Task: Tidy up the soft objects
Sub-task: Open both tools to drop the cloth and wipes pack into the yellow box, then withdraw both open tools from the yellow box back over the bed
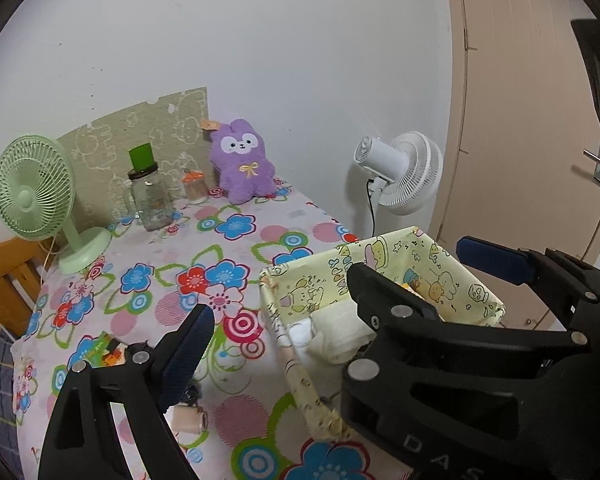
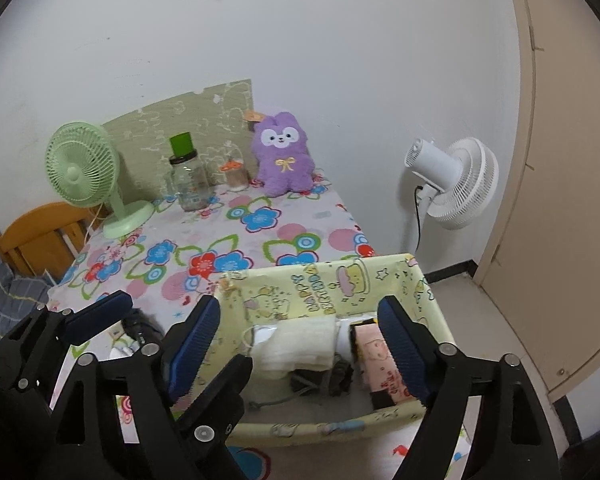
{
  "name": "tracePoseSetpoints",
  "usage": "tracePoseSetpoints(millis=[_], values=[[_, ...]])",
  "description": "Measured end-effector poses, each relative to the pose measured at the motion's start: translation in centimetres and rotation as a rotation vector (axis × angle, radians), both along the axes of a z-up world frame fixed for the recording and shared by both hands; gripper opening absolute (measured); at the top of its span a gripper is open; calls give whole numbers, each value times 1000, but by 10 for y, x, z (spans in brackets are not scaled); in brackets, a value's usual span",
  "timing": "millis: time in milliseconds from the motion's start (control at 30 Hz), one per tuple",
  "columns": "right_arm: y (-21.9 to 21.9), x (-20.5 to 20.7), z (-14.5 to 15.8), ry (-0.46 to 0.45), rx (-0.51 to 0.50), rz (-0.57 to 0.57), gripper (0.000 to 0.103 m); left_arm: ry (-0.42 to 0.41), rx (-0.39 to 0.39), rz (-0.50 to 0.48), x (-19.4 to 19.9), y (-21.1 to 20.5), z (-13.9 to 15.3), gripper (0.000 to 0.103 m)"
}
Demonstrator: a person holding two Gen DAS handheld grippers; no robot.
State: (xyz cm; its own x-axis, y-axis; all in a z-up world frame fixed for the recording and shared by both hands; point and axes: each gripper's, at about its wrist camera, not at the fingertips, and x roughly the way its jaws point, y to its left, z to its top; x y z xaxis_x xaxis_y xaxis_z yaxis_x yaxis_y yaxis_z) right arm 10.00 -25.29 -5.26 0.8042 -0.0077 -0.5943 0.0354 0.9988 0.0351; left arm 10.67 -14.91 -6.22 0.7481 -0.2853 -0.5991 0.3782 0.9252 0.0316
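Observation:
A yellow cartoon-print fabric basket [image 2: 324, 292] stands at the table's near right edge and holds a white folded cloth [image 2: 296, 344], a pink patterned item [image 2: 380, 364] and dark pieces. It also shows in the left wrist view [image 1: 384, 264]. My right gripper [image 2: 300, 348] is open and empty, its fingers spread above the basket. My left gripper [image 1: 276, 328] is open and empty, over the table left of the basket. A purple plush bunny [image 2: 282, 160] sits upright at the back against the wall. Small soft items [image 1: 188, 416] lie on the tablecloth under my left gripper.
A green desk fan [image 2: 84, 172], a glass jar with a green lid [image 2: 188, 184] and a small orange-capped jar [image 2: 236, 176] stand at the table's back. A white fan [image 2: 456, 180] stands on the floor right. A wooden chair [image 2: 36, 236] is at left.

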Motion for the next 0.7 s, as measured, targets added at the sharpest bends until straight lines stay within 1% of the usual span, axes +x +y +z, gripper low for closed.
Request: tracePoseSetpoints(millis=[200,500,700], values=[[19,-13,8,-25,-26,27,86,-16,-5,24,-11,16,5,97],[45,-30,17,-56,-47,66,94,-45,-3,64,-29,41,11,99],[63,-39,17,-62,-49,102,95,-47,9,79,-38,56,11,100]])
